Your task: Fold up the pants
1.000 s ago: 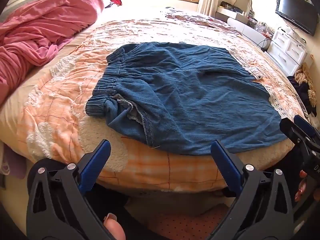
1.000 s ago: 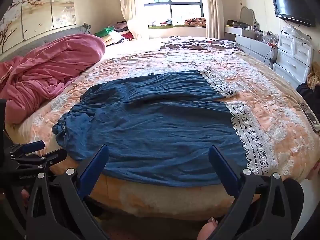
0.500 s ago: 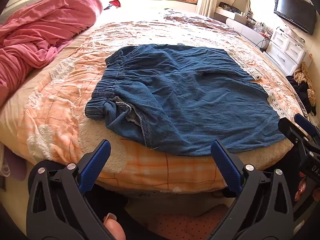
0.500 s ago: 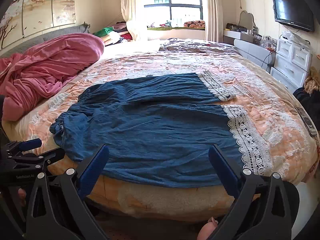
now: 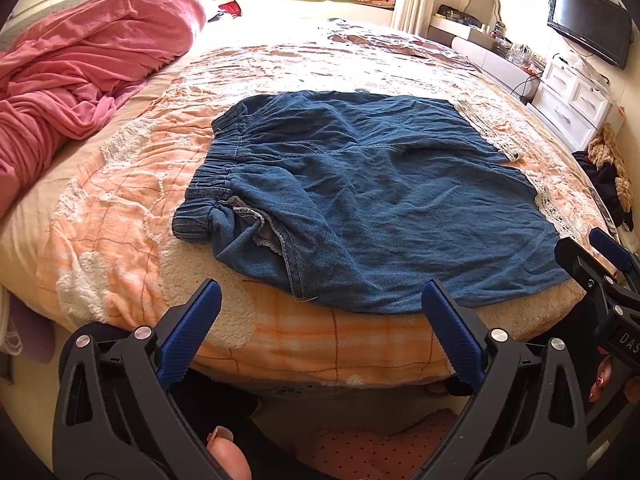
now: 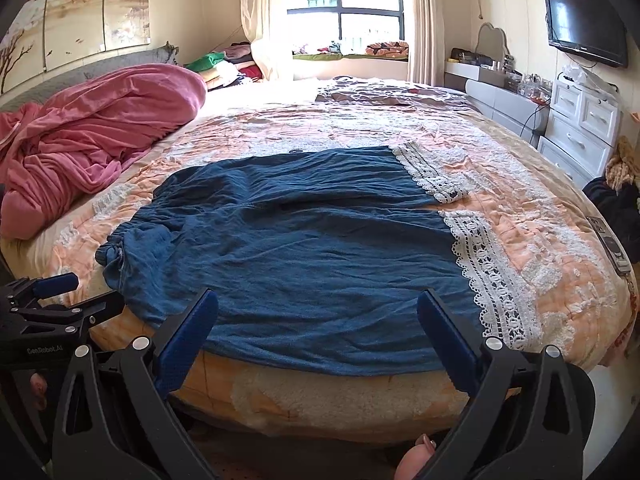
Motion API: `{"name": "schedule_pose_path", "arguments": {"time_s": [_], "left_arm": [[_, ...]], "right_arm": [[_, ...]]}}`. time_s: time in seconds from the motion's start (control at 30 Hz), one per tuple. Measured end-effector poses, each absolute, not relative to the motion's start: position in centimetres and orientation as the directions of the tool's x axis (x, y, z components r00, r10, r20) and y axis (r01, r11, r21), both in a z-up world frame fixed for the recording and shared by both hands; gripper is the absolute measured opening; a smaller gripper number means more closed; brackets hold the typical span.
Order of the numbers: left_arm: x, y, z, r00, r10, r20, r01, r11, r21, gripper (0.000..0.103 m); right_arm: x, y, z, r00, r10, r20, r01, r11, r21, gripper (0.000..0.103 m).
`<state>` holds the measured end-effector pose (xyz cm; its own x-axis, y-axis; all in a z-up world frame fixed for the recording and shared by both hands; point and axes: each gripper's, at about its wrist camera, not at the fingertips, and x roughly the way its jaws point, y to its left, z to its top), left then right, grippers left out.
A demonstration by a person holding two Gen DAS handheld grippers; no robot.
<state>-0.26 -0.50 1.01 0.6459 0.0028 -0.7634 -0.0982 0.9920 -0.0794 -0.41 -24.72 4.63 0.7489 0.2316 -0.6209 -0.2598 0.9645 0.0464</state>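
Sunlit bedroom, window point(image 6: 344, 4) on the far wall, wall-mounted television point(image 6: 586, 32) above white drawers point(image 6: 580, 128). Large bed under an orange quilt point(image 5: 120, 216) with white lace patches. Blue denim pants point(image 5: 360, 200) spread flat across the quilt's near half, just inside its front edge; elastic waistband point(image 5: 216, 168) bunched toward the quilt's left side, white lace hems point(image 6: 488, 272) toward its right. Near waistband corner turned over, inner seam showing. Heap of pink bedding point(image 5: 80, 64) on the quilt's far left, well apart from the pants. Left gripper point(image 5: 320, 312) held off the quilt's front edge, blue pads wide apart, clamping nothing. Right gripper point(image 6: 318, 320) likewise off the front edge, fingers spread, empty, near the pants' hem side.
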Motion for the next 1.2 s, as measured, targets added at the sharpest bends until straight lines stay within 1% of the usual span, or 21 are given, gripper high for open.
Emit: {"name": "schedule_pose_path", "arguments": {"time_s": [1.2], "left_arm": [[0.2, -0.3, 0.8, 0.643, 0.016, -0.766, -0.105, 0.992, -0.068, 0.094]], "right_arm": [[0.7, -23.9, 3.7, 0.725, 0.243, -0.645, -0.277, 0.959, 0.049, 0.099]]}}
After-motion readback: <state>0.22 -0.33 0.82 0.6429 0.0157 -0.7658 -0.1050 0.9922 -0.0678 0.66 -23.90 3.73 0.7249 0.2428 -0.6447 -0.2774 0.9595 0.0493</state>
